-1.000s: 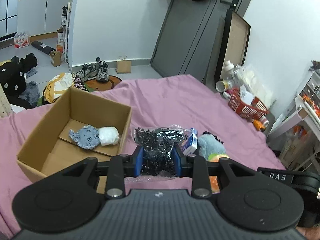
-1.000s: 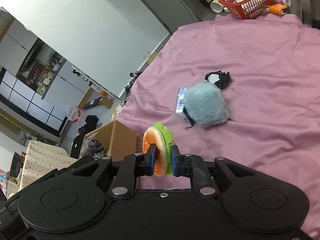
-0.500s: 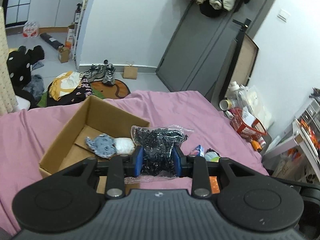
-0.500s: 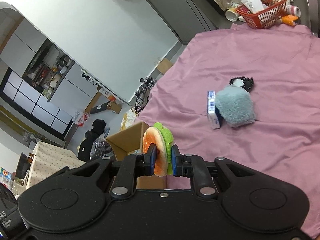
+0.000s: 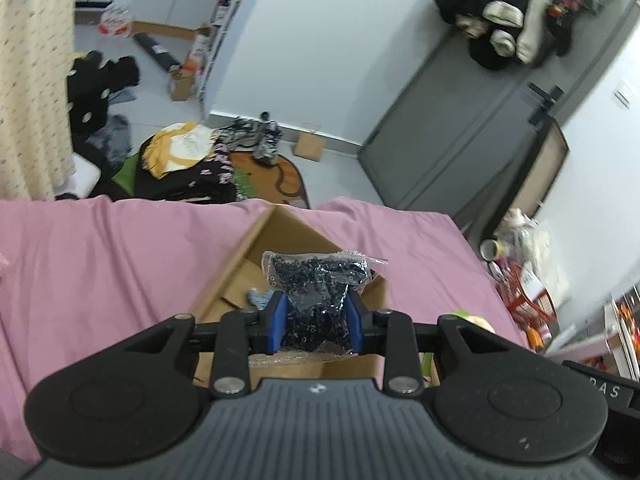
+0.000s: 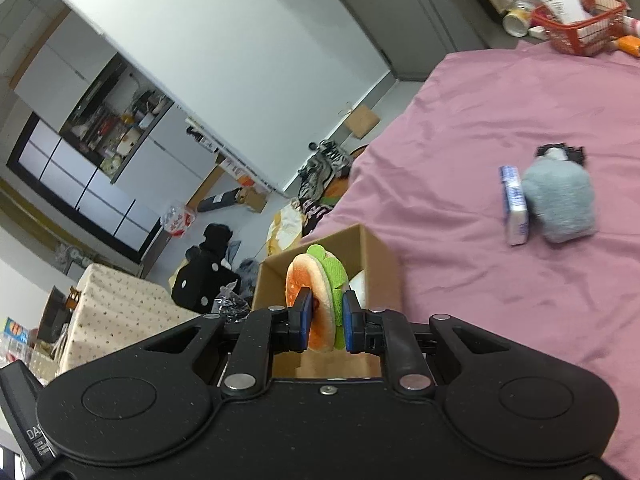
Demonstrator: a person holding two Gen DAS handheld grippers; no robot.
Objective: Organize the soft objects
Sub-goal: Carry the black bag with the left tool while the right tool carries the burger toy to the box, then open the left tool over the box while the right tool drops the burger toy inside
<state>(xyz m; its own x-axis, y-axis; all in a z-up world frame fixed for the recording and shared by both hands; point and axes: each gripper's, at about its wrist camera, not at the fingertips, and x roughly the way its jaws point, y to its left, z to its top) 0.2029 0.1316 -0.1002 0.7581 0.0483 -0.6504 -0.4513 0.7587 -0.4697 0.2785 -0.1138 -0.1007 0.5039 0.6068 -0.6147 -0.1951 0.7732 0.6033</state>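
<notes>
Bead bag (image 5: pixel 318 292) clamped in L gripper (image 5: pixel 316 322), plush burger (image 6: pixel 318 296) clamped in R gripper (image 6: pixel 324 322), grey plush (image 6: pixel 558 204) only in R view

Red basket (image 6: pixel 580 24) beyond pink sheet (image 6: pixel 480 120)

Cardboard box (image 5: pixel 280 236) interior mostly hidden behind bag of black beads (image 5: pixel 316 280); red basket (image 5: pixel 532 300) blurred.

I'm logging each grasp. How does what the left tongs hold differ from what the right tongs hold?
The left tongs pinch a clear bag of small black pieces, crinkly and loose; the right tongs pinch a plush burger, orange and green, one solid, rounded piece held on edge. Both are squeezed between blue pads in front of the cardboard box.
</notes>
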